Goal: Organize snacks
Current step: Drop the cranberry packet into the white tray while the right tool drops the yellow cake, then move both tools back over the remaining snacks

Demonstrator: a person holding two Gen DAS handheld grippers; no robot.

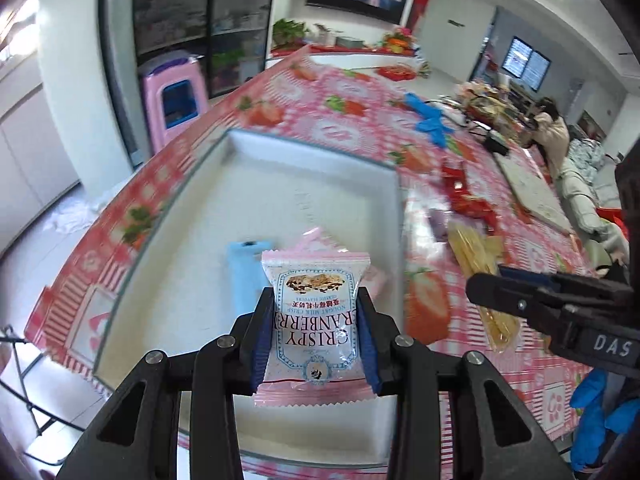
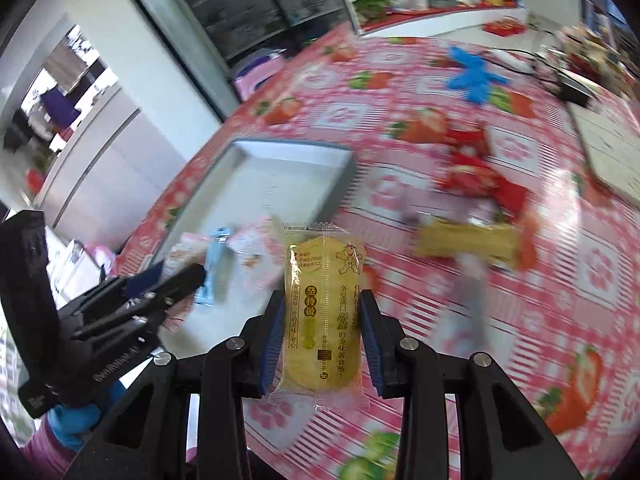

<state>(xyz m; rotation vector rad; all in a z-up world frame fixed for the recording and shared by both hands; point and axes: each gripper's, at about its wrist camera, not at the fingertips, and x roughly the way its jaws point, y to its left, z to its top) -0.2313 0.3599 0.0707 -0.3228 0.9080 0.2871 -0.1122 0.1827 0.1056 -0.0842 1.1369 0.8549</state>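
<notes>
My left gripper (image 1: 316,300) is shut on a pink-and-white cranberry nougat packet (image 1: 316,320) and holds it above the white tray (image 1: 312,168). A blue snack packet (image 1: 244,276) and a pink packet (image 1: 376,276) lie in the tray. My right gripper (image 2: 323,302) is shut on a yellow rice-cracker packet (image 2: 324,312), above the table just right of the tray (image 2: 280,172). The right gripper shows in the left wrist view (image 1: 476,284); the left gripper shows in the right wrist view (image 2: 192,276).
On the strawberry tablecloth (image 1: 352,128) lie red packets (image 1: 464,192), yellow packets (image 1: 480,256) and blue gloves (image 1: 428,116). A second tray (image 1: 532,188) sits further right. A pink stool (image 1: 172,96) stands beyond the table.
</notes>
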